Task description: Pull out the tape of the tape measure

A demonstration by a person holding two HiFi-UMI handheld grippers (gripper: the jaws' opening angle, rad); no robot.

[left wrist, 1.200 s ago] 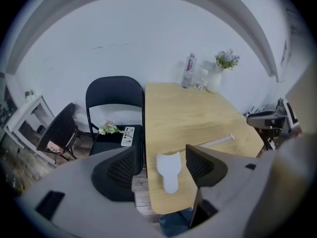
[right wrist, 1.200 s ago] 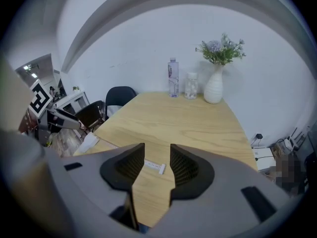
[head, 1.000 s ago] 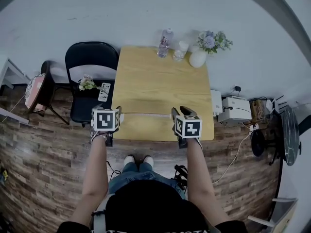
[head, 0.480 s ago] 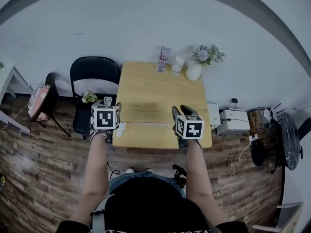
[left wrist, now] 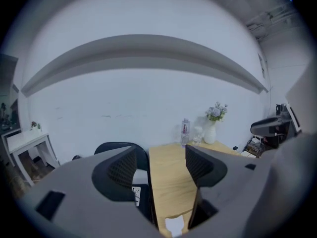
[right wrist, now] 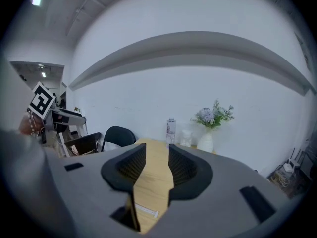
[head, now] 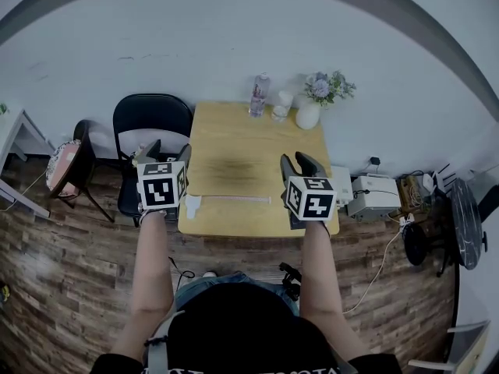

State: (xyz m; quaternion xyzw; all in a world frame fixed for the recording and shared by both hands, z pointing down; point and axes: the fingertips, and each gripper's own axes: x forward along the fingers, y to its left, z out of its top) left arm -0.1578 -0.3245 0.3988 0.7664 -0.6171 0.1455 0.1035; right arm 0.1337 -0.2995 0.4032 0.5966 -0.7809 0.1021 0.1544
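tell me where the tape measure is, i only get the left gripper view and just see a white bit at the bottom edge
observer: That white bit is the tape measure. In the head view it lies at the near edge of the table, with its tape drawn out flat along that edge toward the right side.
operator: is the right claw holding the tape end
observer: No. The right claw is open with nothing between its jaws. In the right gripper view the tape end lies loose on the table below it.
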